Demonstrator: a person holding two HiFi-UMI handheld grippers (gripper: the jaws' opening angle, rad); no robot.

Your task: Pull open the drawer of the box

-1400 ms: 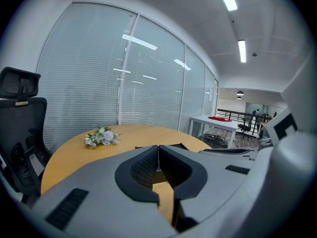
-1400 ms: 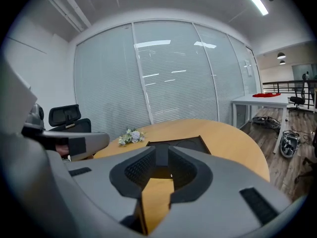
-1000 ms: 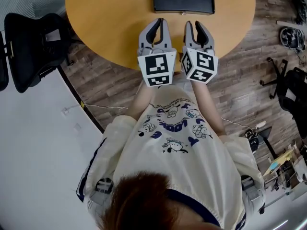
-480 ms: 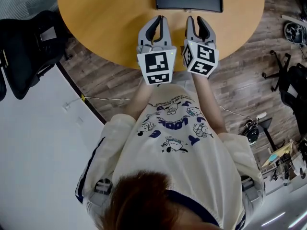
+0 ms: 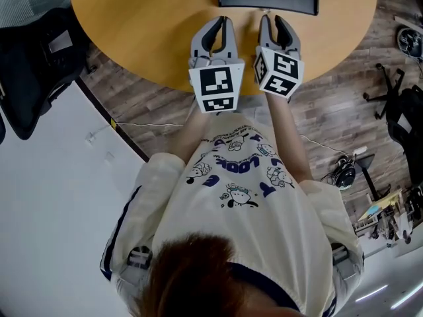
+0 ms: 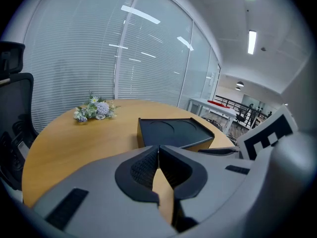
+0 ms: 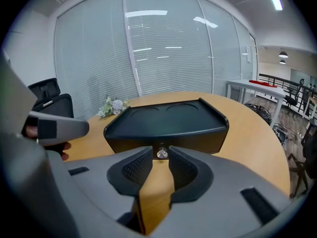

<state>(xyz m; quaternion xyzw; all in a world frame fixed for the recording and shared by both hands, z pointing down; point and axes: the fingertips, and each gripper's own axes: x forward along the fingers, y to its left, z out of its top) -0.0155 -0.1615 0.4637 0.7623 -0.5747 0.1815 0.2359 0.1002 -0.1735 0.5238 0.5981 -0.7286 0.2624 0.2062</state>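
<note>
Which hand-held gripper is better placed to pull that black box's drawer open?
The right hand-held gripper: its jaws stand apart, lined up on the drawer knob. The left hand-held gripper is shut and faces a corner of the box.

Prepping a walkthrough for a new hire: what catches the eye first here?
The black box on the round wooden table stands out first. Its small shiny drawer knob sits dead ahead of the right gripper, whose jaws stand apart. Beside it, the left gripper points at the box with jaws together, holding nothing. A small bunch of flowers lies at the table's far side.
</note>
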